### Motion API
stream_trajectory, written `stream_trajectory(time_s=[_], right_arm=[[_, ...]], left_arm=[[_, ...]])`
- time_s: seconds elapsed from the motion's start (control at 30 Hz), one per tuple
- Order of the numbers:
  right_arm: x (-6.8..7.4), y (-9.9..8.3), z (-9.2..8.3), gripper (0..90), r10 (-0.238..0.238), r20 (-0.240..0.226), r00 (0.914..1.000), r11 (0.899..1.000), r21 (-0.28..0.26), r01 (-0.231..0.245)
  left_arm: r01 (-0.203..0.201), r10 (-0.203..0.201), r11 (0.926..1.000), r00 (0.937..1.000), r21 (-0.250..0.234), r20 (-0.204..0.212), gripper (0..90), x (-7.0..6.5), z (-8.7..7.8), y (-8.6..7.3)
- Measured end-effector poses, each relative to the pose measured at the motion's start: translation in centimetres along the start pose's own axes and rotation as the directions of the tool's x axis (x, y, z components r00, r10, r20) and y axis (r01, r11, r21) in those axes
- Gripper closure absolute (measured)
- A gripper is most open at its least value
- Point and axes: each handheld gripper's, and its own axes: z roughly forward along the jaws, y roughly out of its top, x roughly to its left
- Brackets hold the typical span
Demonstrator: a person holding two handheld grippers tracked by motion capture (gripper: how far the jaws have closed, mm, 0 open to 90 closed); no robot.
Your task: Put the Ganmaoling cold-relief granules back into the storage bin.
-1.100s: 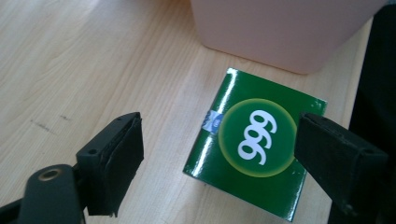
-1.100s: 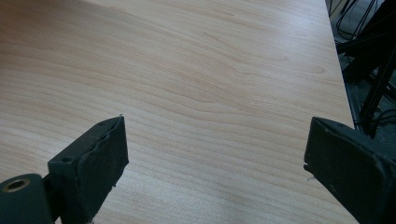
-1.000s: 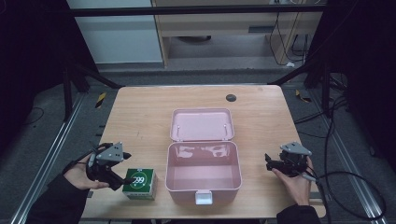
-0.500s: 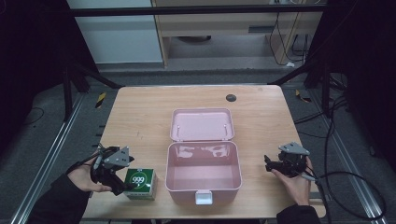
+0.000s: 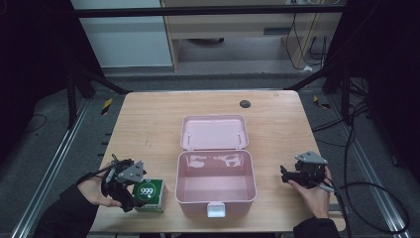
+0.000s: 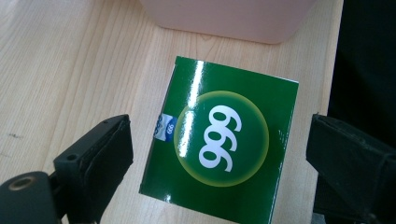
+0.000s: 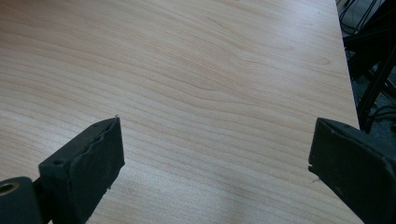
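A green carton marked "999" lies flat on the wooden table near its front left, just left of an open pink plastic case. The case's lid is folded back flat. My left gripper reaches the carton from its left. In the left gripper view the carton lies between the wide-spread jaws of the left gripper. They have just been opening, and the pads stand apart from the carton's sides. My right gripper rests open at the front right, with bare wood between the jaws of the right gripper.
The case has a white latch at its front. A dark round spot marks the table's far side. The table's front edge runs close behind the carton and both hands. Cables trail off on the right.
My left gripper has shifted a little to the right, closer onto the green carton, and its jaws stand wider. The right gripper, the case and the carton have kept still.
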Motion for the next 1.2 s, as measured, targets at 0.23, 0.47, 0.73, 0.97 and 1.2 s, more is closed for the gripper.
stream_trajectory(time_s=[0.23, 0.47, 0.73, 0.97, 1.2], right_arm=[[0.0, 0.0, 0.1, 2.8, -0.001, -0.004, 1.0, 1.0, 0.016, 0.001], [0.1, 0.0, 0.2, 2.7, -0.002, -0.005, 1.0, 1.0, 0.023, 0.003], [0.1, -0.1, 0.3, 2.4, -0.014, -0.005, 0.9999, 0.999, 0.032, 0.014], [0.1, -0.1, 0.4, 2.3, -0.023, -0.003, 0.9997, 0.999, 0.038, 0.023], [0.2, -0.1, 0.5, 2.3, -0.031, -0.007, 0.9995, 0.998, 0.048, 0.031]], left_arm=[[-0.028, 0.028, 0.9995, 0.9996, 0.017, 0.007, 4.7, 0.0, 0.5, 0.3], [-0.042, 0.041, 0.998, 0.9988, 0.047, 0.029, 4.8, 0.2, 1.4, 0.4], [-0.033, 0.03, 0.9969, 0.9987, 0.071, 0.042, 4.2, 0.6, 2.3, 0.1], [-0.028, 0.023, 0.9963, 0.9978, 0.082, 0.062, 4.9, 0.6, 3.1, -0.2], [-0.037, 0.029, 0.9943, 0.9969, 0.101, 0.074, 5.6, 0.6, 3.7, -0.1]])
